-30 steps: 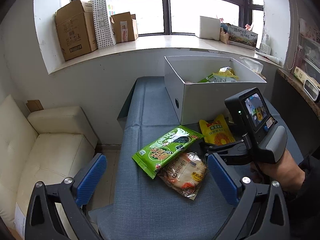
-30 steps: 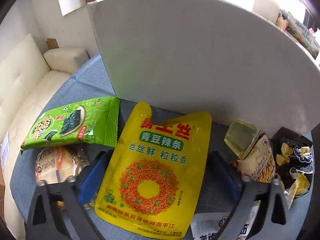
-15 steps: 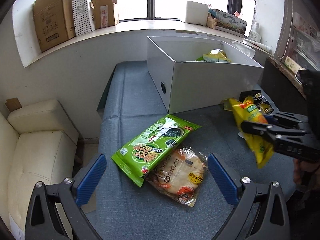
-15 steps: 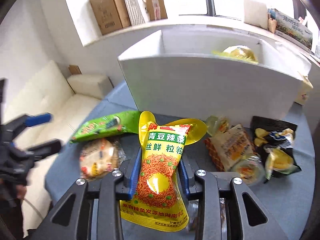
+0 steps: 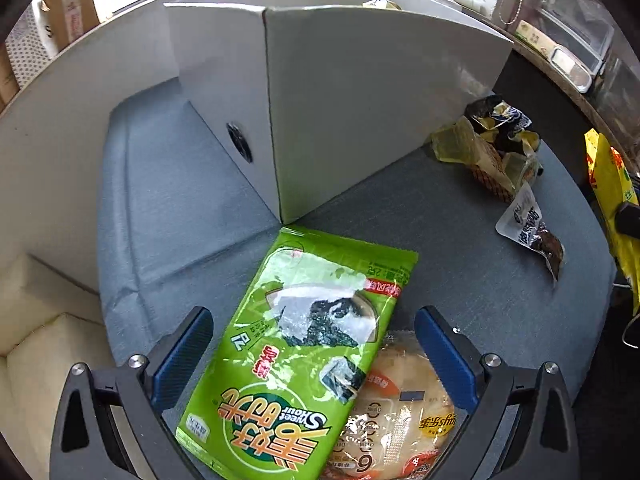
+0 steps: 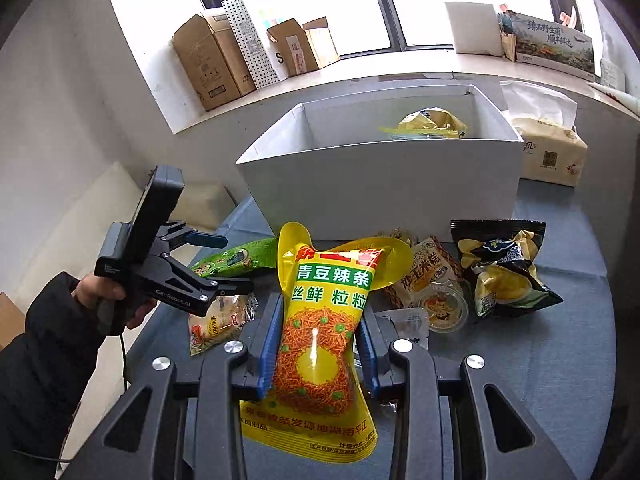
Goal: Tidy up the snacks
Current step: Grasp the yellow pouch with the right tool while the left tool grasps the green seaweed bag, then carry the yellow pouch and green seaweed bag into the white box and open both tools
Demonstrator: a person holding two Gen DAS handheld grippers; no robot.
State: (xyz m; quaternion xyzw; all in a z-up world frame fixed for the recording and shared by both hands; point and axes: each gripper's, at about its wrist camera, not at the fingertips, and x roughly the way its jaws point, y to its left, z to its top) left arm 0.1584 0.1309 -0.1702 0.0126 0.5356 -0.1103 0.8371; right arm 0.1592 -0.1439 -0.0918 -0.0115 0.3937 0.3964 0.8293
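My right gripper (image 6: pixel 318 344) is shut on a yellow snack pouch (image 6: pixel 320 320) and holds it up above the table, in front of the white box (image 6: pixel 380 184). The pouch also shows at the right edge of the left wrist view (image 5: pixel 612 184). My left gripper (image 5: pixel 312 344) is open, low over a green seaweed pack (image 5: pixel 296 344), with one finger on each side of it. The pack partly covers a clear rice cracker pack (image 5: pixel 404 412). In the right wrist view the left gripper (image 6: pixel 228 264) hovers over the green pack (image 6: pixel 236 260).
Several loose snacks lie on the blue-grey table (image 6: pixel 540 344) right of the pouch: a black chip bag (image 6: pixel 504 268), a jelly cup (image 6: pixel 442 308), a brown pack (image 6: pixel 424 276). The box holds a yellow bag (image 6: pixel 432 122). A tissue pack (image 6: pixel 548 152) stands beside it. A cream sofa (image 5: pixel 36 344) lies left.
My right gripper closed on the yellow pouch and lifted it off the table. My left gripper moved forward and down over the green seaweed pack, staying open.
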